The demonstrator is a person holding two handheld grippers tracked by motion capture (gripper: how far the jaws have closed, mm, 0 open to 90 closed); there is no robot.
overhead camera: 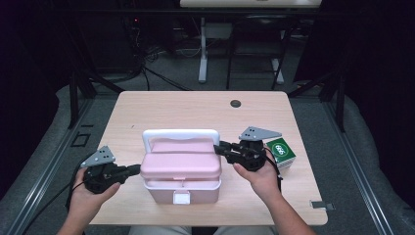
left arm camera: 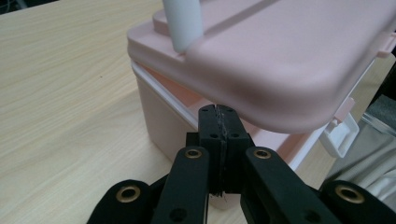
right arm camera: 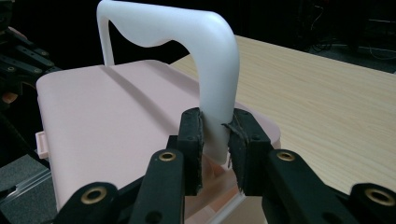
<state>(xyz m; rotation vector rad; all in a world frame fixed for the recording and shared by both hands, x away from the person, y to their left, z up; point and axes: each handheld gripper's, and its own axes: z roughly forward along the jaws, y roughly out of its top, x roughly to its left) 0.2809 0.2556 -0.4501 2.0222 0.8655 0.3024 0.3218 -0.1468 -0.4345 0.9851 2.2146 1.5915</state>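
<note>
While pink box [overhead camera: 180,169] lies crosswise, right tool [right arm camera: 215,140] clamps upright handle [right arm camera: 210,70]; left tool [left arm camera: 219,123] shut, empty.

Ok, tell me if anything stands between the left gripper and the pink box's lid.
Nothing visible does. The left gripper, jaws shut, sits with its tips right under the edge of the lid of the pink box.

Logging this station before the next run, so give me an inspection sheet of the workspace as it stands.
Surface: light wooden table, round grommet hole.
Job's things: pink plastic box, lid lifted at its left edge; white handle upright.
Clutter: green-and-white carton on the right.
Grippers: left gripper shut, tips under the lid edge; right gripper clamps the handle's leg.
Cables: black cable trails from left gripper.
Surroundings: dark floor, table legs, floor cables.
</note>
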